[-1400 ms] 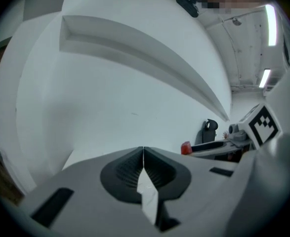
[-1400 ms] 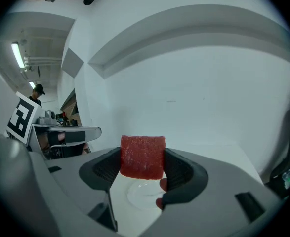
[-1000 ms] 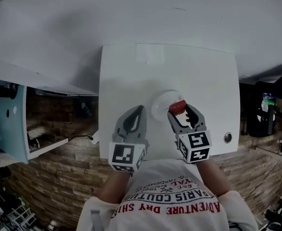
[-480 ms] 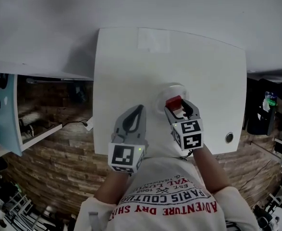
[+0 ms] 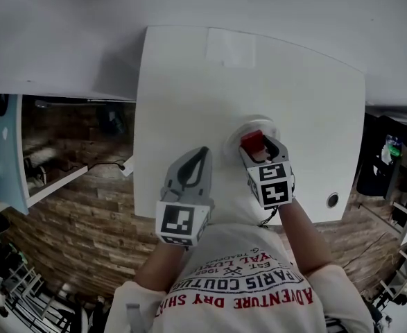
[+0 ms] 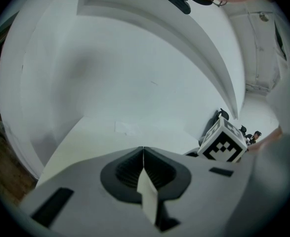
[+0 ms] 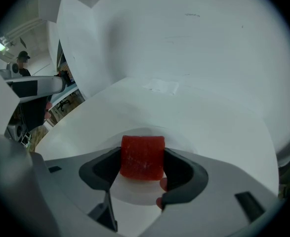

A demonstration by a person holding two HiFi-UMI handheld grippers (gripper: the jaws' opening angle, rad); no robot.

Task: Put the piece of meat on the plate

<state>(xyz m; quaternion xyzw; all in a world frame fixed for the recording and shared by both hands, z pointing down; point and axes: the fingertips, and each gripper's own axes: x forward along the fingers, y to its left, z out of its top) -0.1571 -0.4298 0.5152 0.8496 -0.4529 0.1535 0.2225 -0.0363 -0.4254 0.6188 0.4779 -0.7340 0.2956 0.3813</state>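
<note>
Meat (image 7: 142, 157) over plate (image 7: 184, 143), right hand-held gripper (image 7: 141, 169) clamping

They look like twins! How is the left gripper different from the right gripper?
The right gripper is shut on the red piece of meat; the left gripper is shut on nothing. The right gripper is over the plate; the left is over bare table. Both are grey.
</note>
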